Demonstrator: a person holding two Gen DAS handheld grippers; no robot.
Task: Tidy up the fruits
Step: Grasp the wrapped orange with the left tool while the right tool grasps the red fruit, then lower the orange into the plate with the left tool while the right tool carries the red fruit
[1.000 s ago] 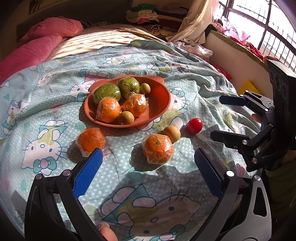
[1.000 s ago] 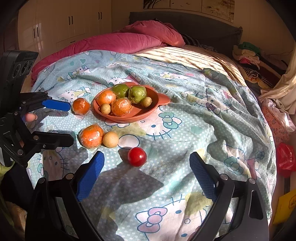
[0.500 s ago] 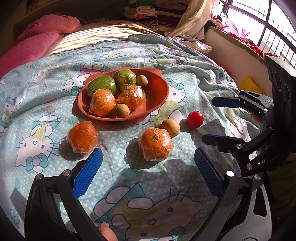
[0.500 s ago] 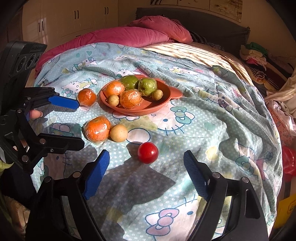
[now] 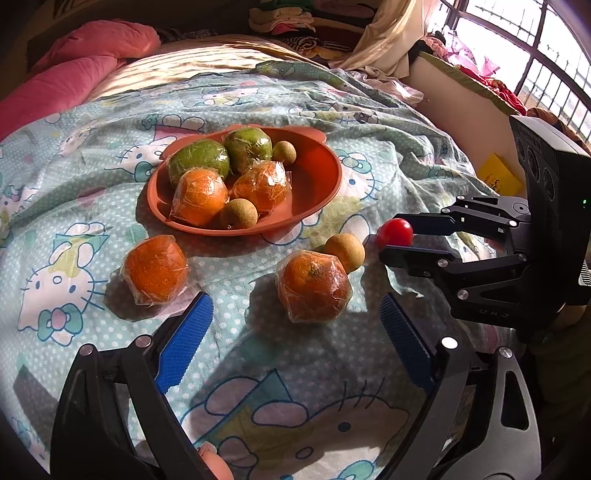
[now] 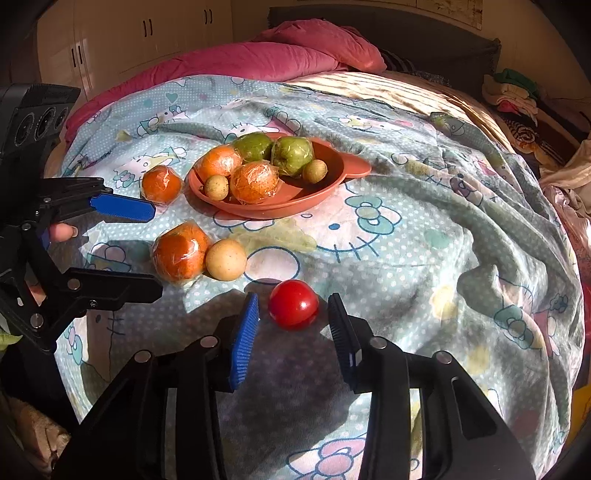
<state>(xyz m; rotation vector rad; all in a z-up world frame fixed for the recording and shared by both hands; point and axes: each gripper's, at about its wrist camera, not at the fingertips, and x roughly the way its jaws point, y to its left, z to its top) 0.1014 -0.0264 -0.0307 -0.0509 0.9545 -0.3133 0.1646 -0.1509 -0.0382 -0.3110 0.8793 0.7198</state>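
Note:
An orange plate [image 5: 314,177] [image 6: 295,203] on the bedspread holds two green fruits, two wrapped oranges and two small tan fruits. Beside it on the cover lie two wrapped oranges [image 5: 313,290] [image 5: 155,269], a tan fruit [image 5: 345,251] and a small red fruit [image 6: 293,303] [image 5: 394,232]. My right gripper [image 6: 291,321] [image 5: 399,236] has its jaws on either side of the red fruit, narrowed but with small gaps to it. My left gripper [image 5: 295,332] [image 6: 136,251] is wide open just short of the nearer wrapped orange.
The bed has a Hello Kitty cover [image 6: 406,258], creased and sloping off to the right. A pink quilt [image 6: 240,59] lies at the head end. Piled clothes [image 5: 295,14] and a barred window [image 5: 535,44] stand beyond the far side.
My right gripper moved forward to the red fruit and narrowed its jaws around it. My left gripper came closer to the wrapped orange and stayed open.

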